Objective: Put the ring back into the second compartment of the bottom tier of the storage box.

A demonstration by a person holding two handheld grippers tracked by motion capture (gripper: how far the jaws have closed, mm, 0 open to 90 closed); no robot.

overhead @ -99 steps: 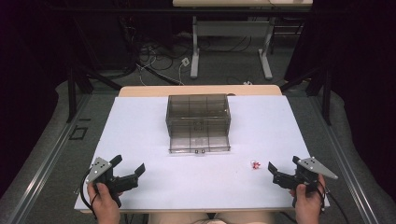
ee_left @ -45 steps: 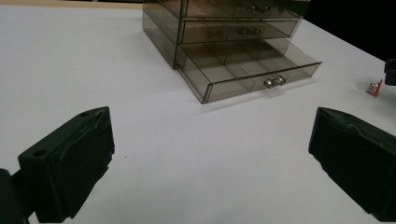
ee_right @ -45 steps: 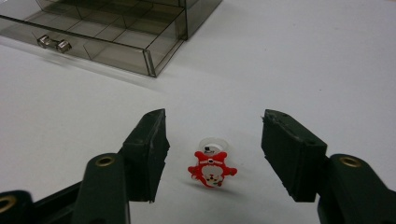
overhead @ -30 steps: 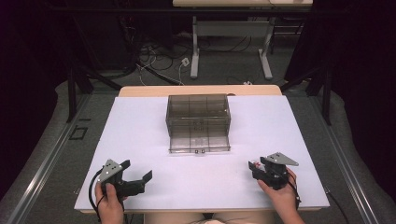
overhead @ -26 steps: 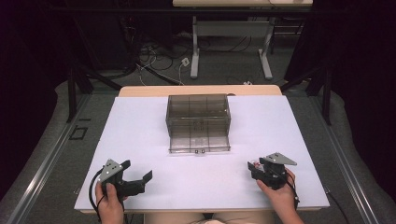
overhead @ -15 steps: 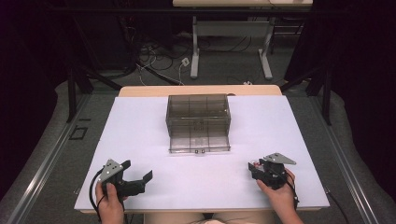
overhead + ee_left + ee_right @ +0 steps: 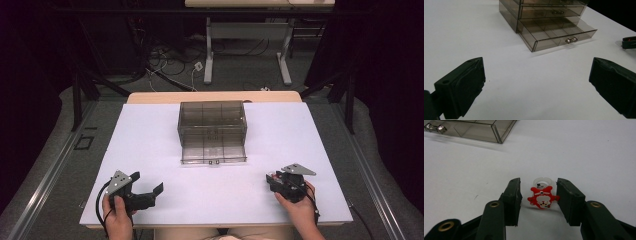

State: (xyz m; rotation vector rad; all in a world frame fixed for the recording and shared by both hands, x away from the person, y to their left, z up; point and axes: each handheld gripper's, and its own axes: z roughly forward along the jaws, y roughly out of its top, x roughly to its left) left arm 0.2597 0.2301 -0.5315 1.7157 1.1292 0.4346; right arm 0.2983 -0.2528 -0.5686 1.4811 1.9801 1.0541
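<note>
Red-and-white Santa toy (image 7: pixel 541 197), smoky translucent drawer box (image 7: pixel 212 129), white table (image 7: pixel 150 140), black hand-held gripper (image 7: pixel 539 200)

Dark room, grey floor (image 7: pixel 55 165) (tangled cables (image 7: pixel 165 57))

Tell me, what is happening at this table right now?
A person holds a gripper in each hand at a white table. The right gripper has just been closing around a small red Santa ring that lies between its jaws, which do not yet press on it. The left gripper rests open. A clear drawer box stands behind, its bottom drawer pulled out.
</note>
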